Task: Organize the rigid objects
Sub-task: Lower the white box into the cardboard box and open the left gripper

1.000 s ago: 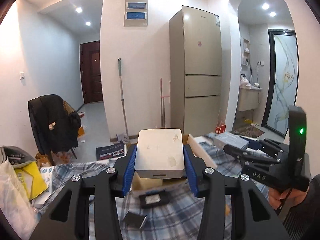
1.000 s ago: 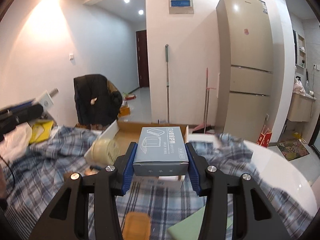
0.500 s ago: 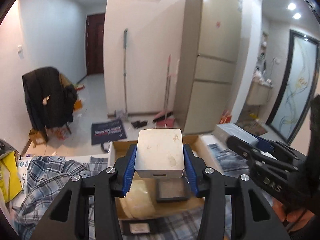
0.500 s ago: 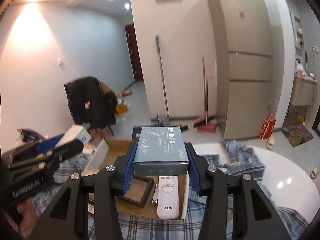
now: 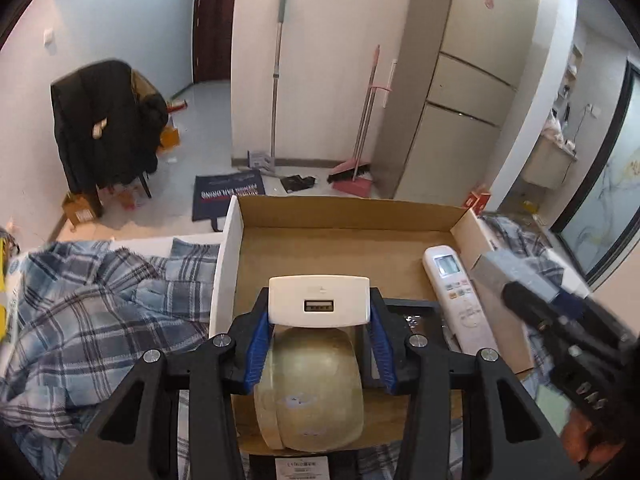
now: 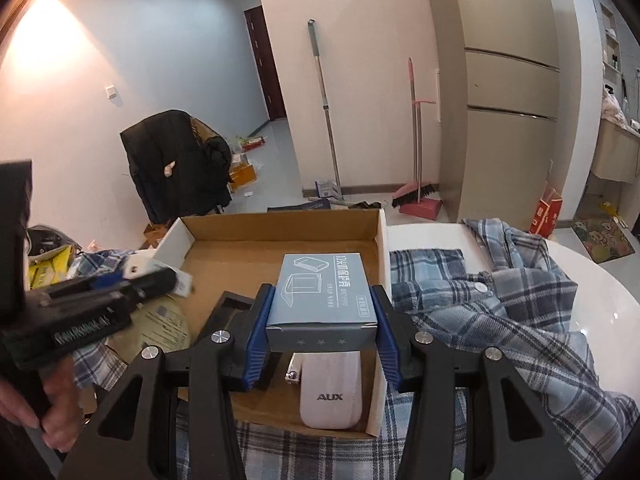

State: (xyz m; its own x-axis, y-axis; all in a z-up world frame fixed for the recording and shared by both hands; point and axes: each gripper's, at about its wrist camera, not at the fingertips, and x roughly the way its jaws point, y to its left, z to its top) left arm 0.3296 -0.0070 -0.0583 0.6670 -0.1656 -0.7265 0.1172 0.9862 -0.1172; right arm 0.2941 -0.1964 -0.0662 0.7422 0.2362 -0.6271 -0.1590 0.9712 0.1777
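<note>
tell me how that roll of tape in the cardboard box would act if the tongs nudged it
The roll of tape seems to stand on its curved rim, so a nudge would probably roll it across the cardboard box floor. Its glossy surface looks slippery. The black tray beside it might stop it.

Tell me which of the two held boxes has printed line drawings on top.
The grey-blue carton in the right hand-held gripper; the left hand-held gripper's white box is plain, showing a USB port.

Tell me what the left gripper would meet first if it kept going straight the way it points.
Probably the bare floor of the cardboard box, beyond the tape roll under the left gripper; depth is unclear.
</note>
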